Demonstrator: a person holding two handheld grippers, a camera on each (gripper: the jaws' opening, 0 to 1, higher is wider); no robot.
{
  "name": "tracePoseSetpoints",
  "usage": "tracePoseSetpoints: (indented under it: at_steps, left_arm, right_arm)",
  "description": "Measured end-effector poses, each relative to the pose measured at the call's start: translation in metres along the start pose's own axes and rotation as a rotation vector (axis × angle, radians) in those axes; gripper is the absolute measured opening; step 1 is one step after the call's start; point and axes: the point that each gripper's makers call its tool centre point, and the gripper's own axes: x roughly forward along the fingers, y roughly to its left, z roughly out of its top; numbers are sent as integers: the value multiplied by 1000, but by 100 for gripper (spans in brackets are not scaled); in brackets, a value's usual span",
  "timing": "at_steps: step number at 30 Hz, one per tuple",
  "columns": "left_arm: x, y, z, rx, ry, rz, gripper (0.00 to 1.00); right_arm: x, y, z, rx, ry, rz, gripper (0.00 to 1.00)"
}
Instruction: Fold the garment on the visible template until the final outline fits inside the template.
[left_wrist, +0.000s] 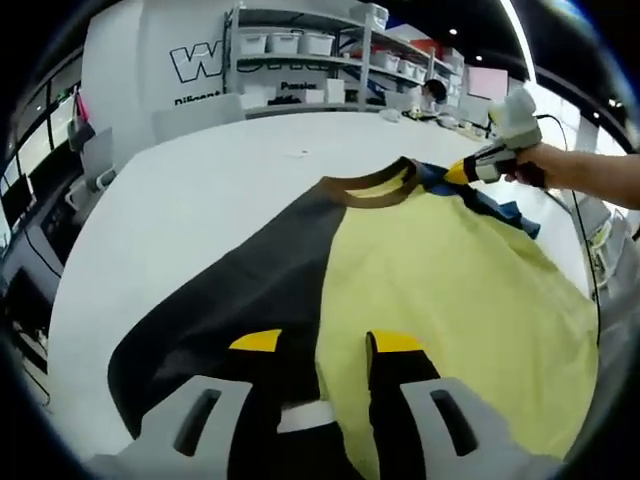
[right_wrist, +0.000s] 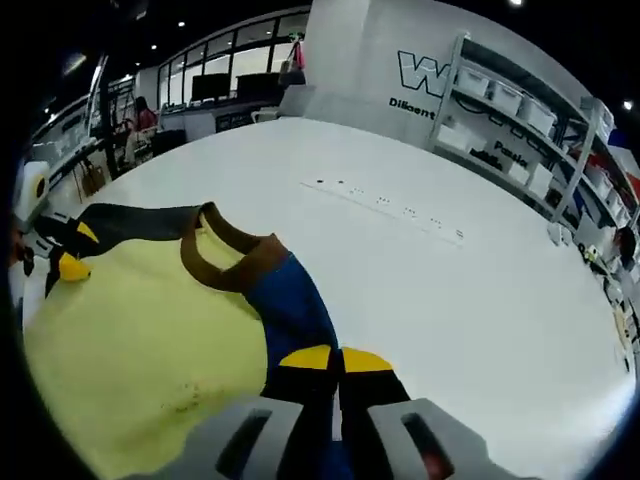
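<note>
gripping low in the left gripper view, at bottom centre of frame: left gripper (left_wrist: 323, 345), yellow-tipped jaws standing a little apart, one over the dark panel and one at the edge of the yellow panel of the garment (left_wrist: 440, 290). cannot tell for certain whether cloth is pinched between them; probably set at the hem to lift that edge for a fold. spreading upward from there, yellow front panel through centre and right of frame, dark panel on the left, brown collar (left_wrist: 375, 190) in the upper middle, all flat on the white table (left_wrist: 190, 200). reaching in from the upper right, right gripper (left_wrist: 452, 172), held by a person's hand (left_wrist: 528, 170), tips at the blue sleeve (left_wrist: 490, 200) beside the collar.

closing at bottom centre of the right gripper view: right gripper (right_wrist: 335, 358), yellow tips nearly touching, clamped on the blue sleeve (right_wrist: 290, 305), likely to draw the sleeve inward over the body. lying left of that, yellow garment (right_wrist: 140, 340) with brown collar (right_wrist: 225, 255) in the middle left. showing at far left edge, left gripper (right_wrist: 68, 252) on the dark part. stretching beyond, bare white table (right_wrist: 470, 290); no template outline clearly made out. judging by the open spread, folding barely begun.
</note>
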Motion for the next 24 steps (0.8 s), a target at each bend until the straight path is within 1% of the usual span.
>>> tracePoseSetpoints:
  at_steps: [2, 5, 10, 15, 17, 18, 20, 21, 24]
  left_arm:
    - [0, 0, 0, 2, -1, 4, 28]
    - [1, 0, 1, 2, -1, 8, 29]
    - [2, -1, 2, 18, -5, 12, 30]
    - [2, -3, 3, 17, -6, 15, 32]
    - [3, -3, 3, 31, -5, 16, 32]
    - [4, -3, 4, 34, -7, 18, 33]
    - [4, -2, 5, 26, -13, 20, 33]
    - [5, -1, 5, 25, -16, 21, 33]
    - [6, -2, 6, 29, -29, 12, 35]
  right_arm:
    - [3, -2, 1, 10, 8, 5, 0]
    - [9, -2, 1, -40, 29, 0, 0]
    - [16, -4, 0, -43, 46, 2, 0]
    - [17, -5, -3, -66, 59, -1, 0]
    - [19, -6, -1, -69, 62, 1, 0]
    - [19, -7, 1, -84, 72, -2, 0]
    - [18, -12, 6, -87, 66, -17, 0]
    - [16, -16, 9, -75, 51, -35, 3]
    - [7, -19, 12, -45, 32, -36, 4]
